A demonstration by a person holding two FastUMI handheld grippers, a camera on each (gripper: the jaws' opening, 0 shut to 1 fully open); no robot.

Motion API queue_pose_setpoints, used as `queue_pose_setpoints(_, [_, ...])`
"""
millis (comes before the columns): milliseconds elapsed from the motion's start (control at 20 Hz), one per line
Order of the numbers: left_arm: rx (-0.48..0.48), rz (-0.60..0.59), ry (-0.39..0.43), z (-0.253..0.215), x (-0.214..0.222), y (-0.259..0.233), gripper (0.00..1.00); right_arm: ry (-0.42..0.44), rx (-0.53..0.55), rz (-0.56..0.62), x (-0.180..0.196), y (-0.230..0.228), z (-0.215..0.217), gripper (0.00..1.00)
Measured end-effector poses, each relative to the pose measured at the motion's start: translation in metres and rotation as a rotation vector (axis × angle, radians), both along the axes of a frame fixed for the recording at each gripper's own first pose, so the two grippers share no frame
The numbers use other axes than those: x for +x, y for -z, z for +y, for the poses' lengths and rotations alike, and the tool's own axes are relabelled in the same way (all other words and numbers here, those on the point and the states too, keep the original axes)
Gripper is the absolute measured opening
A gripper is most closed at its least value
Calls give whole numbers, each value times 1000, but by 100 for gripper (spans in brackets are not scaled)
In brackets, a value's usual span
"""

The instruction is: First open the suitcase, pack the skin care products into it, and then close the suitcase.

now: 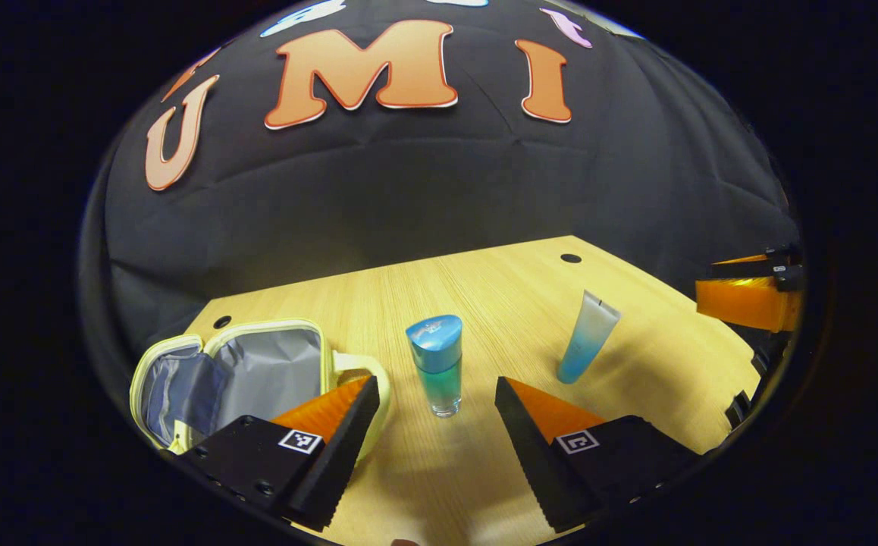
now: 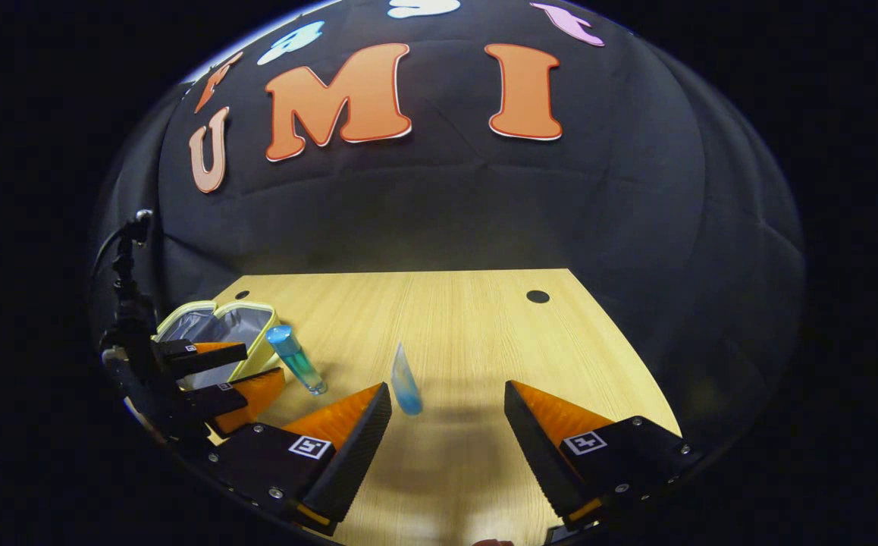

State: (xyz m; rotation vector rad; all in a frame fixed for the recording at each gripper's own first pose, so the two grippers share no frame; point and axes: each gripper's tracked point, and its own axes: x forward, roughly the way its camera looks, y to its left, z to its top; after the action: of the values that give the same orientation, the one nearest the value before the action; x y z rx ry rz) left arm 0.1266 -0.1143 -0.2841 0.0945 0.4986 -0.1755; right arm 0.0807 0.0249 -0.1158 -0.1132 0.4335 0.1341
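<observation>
I see the suitcase lying unzipped on the tabletop, a small pale-yellow case with grey lining showing. Right of the suitcase stands a blue-capped bottle with teal liquid, and farther right a pale tube stands on its blue end. My left hand-held gripper has its fingers spread apart, the bottle just ahead between them. My right hand-held gripper is likewise spread, the tube just ahead, near its left finger.

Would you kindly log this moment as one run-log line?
suitcase: open, on table | bottle: upright, unpacked | tube: standing, unpacked | left gripper: open, facing bottle | right gripper: open
</observation>
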Motion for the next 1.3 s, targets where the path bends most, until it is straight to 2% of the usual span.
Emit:
queue_pose_setpoints(250, [58,27,-27,-2,21,27,96,34,-5,24,1,10,-20,95])
queue_pose_setpoints(400, [49,42,-45,-3,32,41,96,47,-9,38,2,16,-28,96])
queue_pose_setpoints(500, [54,43,-45,-7,37,45,92,55,-16,41,1,18,-32,96])
queue_pose_setpoints(650, [62,32,-56,-6,47,48,53,63,-16,53,-4,23,-36,96])
queue_pose_setpoints(800, [37,31,-64,-7,43,44,49,57,-25,55,-7,26,-35,96])
queue_pose_setpoints(1300, [-25,30,-50,-11,25,35,49,-8,-40,96,-2,51,-1,96])
